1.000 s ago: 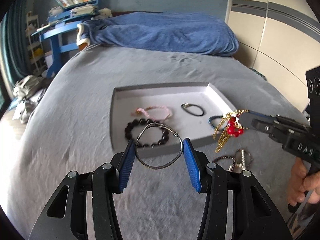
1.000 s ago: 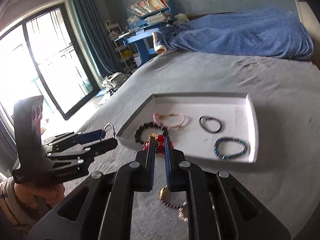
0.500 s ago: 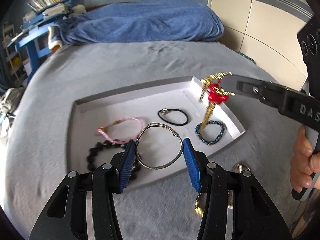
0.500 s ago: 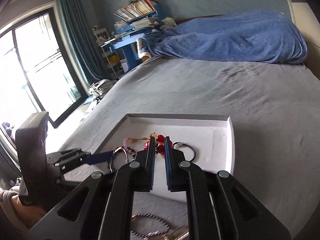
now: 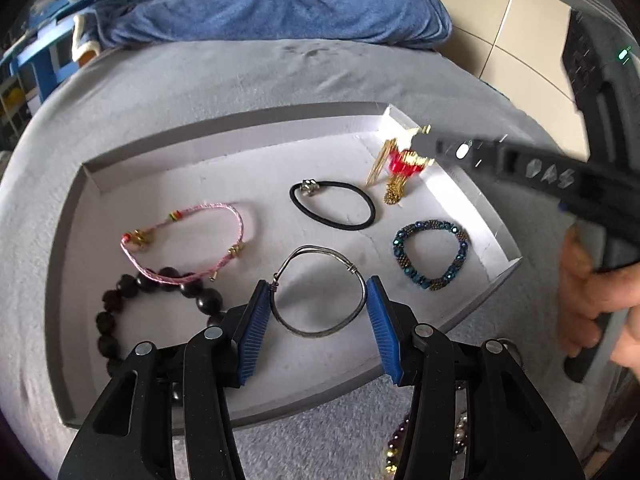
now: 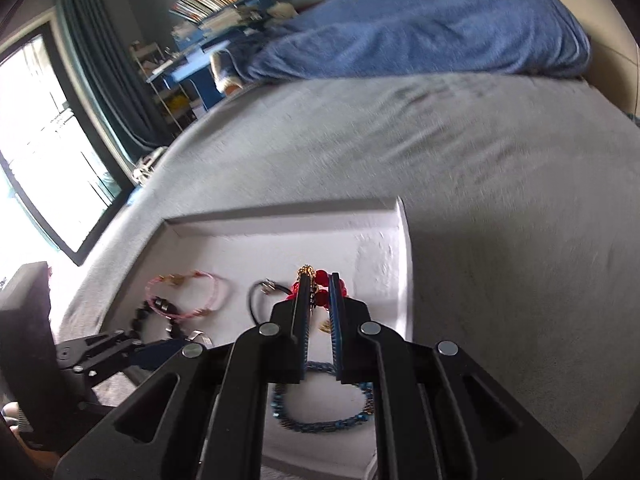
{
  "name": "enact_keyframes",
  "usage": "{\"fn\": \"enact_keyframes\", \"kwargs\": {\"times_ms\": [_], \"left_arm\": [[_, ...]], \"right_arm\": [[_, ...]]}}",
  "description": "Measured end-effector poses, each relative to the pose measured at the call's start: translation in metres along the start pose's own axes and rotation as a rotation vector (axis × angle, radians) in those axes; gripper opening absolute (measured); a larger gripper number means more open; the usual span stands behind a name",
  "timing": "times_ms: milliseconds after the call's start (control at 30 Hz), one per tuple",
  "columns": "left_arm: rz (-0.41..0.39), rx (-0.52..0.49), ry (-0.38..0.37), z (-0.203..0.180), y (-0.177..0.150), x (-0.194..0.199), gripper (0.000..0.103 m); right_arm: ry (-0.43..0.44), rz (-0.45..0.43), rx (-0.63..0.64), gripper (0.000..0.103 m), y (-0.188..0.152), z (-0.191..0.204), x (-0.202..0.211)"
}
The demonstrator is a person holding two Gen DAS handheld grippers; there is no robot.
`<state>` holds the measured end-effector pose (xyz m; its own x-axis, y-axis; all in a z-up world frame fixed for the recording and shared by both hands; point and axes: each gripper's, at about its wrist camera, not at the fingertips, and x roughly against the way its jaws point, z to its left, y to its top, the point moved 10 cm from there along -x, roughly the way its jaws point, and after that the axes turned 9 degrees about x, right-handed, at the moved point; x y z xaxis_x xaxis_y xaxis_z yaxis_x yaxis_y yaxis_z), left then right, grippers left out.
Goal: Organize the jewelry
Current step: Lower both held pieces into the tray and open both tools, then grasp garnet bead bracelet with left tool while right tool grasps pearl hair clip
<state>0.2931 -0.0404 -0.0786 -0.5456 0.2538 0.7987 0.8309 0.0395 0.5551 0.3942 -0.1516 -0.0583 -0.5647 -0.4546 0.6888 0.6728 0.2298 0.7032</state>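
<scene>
A white tray [image 5: 248, 136] lies on the grey bed. My left gripper [image 5: 318, 294] is shut on a silver wire bangle [image 5: 320, 292], holding it over the tray's near part. My right gripper [image 6: 320, 280] is shut on a red-bead and gold-chain piece [image 6: 318, 280]; in the left wrist view that piece [image 5: 400, 160] hangs over the tray's far right corner. In the tray lie a pink cord bracelet [image 5: 184, 240], a dark bead bracelet [image 5: 132, 304], a black hair tie [image 5: 332, 204] and a blue beaded bracelet [image 5: 432, 254].
More jewelry [image 5: 424, 440] lies on the grey blanket [image 5: 240, 76] in front of the tray, partly hidden by my left gripper. A blue duvet [image 6: 420, 32] is heaped at the far end of the bed. A window [image 6: 36, 152] and blue shelves [image 6: 208, 44] stand to the left.
Both grippers moved forward and down over the tray with their pieces still held. The red and gold piece went from the tray's right rim to low over its far right corner.
</scene>
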Motion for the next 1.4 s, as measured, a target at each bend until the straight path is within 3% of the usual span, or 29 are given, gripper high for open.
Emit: {"fn": "enact_keyframes", "kwargs": {"times_ms": [167,333,433,533,667,867,1000,1267,1400], "left_arm": [[-0.025,-0.018,0.018,0.000,0.000,0.008,0.065],[-0.059,-0.023,0.024,-0.001,0.003,0.017,0.076],[-0.083,-0.004,0.025,0.000,0.002,0.026,0.077],[-0.098,0.016,0.024,0.004,-0.003,0.036,0.078],[-0.110,0.017,0.027,0.005,-0.015,0.049,0.079],[-0.167,0.029,0.039,0.009,-0.041,0.073,0.081],[-0.206,0.014,0.004,0.000,-0.054,0.087,0.081],[-0.153,-0.057,0.008,-0.014,-0.072,0.073,0.081],[-0.086,-0.050,0.025,-0.011,-0.081,0.055,0.067]], "right_arm": [[-0.013,0.047,-0.031,0.009,-0.019,-0.007,-0.010],[-0.041,0.024,-0.052,0.013,-0.019,-0.012,0.000],[-0.060,0.002,-0.059,0.036,-0.020,-0.011,0.012],[-0.065,-0.023,-0.070,0.042,-0.021,-0.011,0.026],[-0.104,-0.053,-0.042,0.065,-0.026,-0.007,0.044],[-0.131,-0.081,-0.075,0.082,-0.041,-0.008,0.066],[-0.129,-0.098,-0.120,0.085,-0.055,-0.009,0.080],[-0.118,-0.084,-0.119,0.087,-0.080,0.003,0.091],[-0.118,-0.038,-0.099,0.088,-0.101,0.008,0.089]]}}
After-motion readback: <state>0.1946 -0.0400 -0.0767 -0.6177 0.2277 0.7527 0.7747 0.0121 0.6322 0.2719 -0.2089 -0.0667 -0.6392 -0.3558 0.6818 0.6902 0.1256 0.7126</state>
